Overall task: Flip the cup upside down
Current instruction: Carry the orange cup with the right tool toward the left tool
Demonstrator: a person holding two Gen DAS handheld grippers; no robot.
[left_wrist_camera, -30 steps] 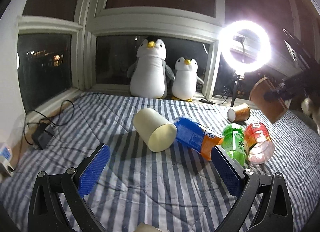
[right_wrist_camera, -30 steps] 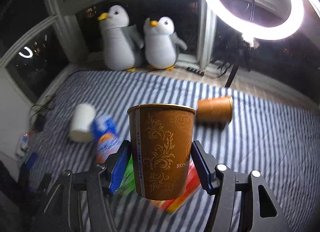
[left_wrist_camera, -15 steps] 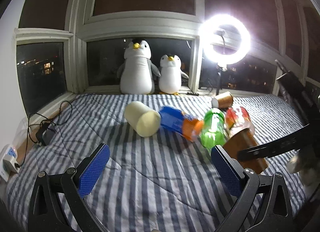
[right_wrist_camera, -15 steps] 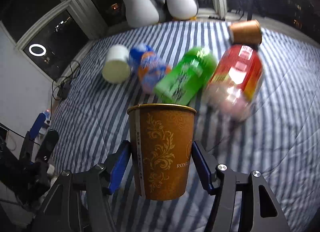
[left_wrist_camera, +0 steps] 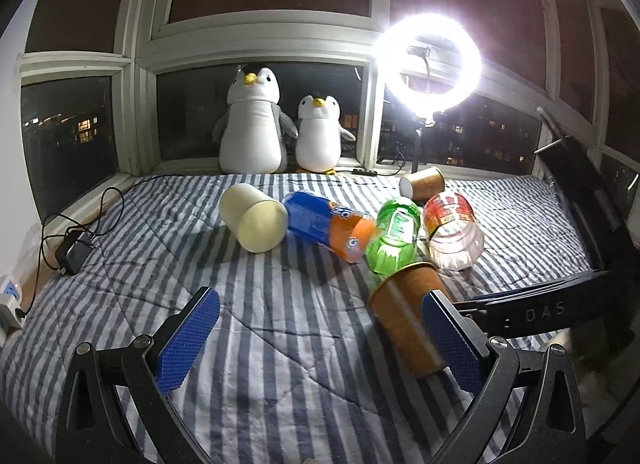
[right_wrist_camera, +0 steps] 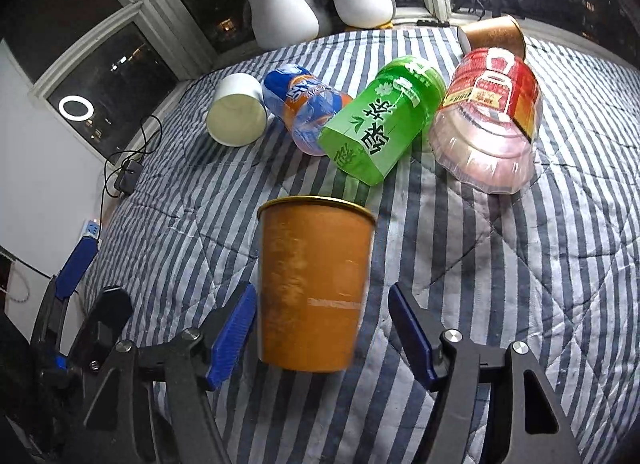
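A brown paper cup [right_wrist_camera: 314, 288] with a gold rim sits between the blue pads of my right gripper [right_wrist_camera: 322, 338]. The pads stand apart from its sides, so the gripper is open; the cup is blurred with motion. In the left wrist view the same cup [left_wrist_camera: 404, 312] tilts over the striped bedspread [left_wrist_camera: 280, 324], partly behind my right finger pad. My left gripper [left_wrist_camera: 320, 338] is open and empty above the bed. A second brown cup [left_wrist_camera: 424, 183] lies on its side at the back.
A white cup [left_wrist_camera: 254, 217], a blue-orange bottle [left_wrist_camera: 328, 225], a green bottle [left_wrist_camera: 394, 238] and a red-labelled bottle [left_wrist_camera: 452, 227] lie across the bed's middle. Two plush penguins [left_wrist_camera: 250, 123] and a ring light [left_wrist_camera: 428, 63] stand at the window. A charger [left_wrist_camera: 74, 252] lies left.
The right gripper lowered the brown cup toward the bedspread and its pads have spread off the cup. The left gripper stayed open, its view shifting slightly.
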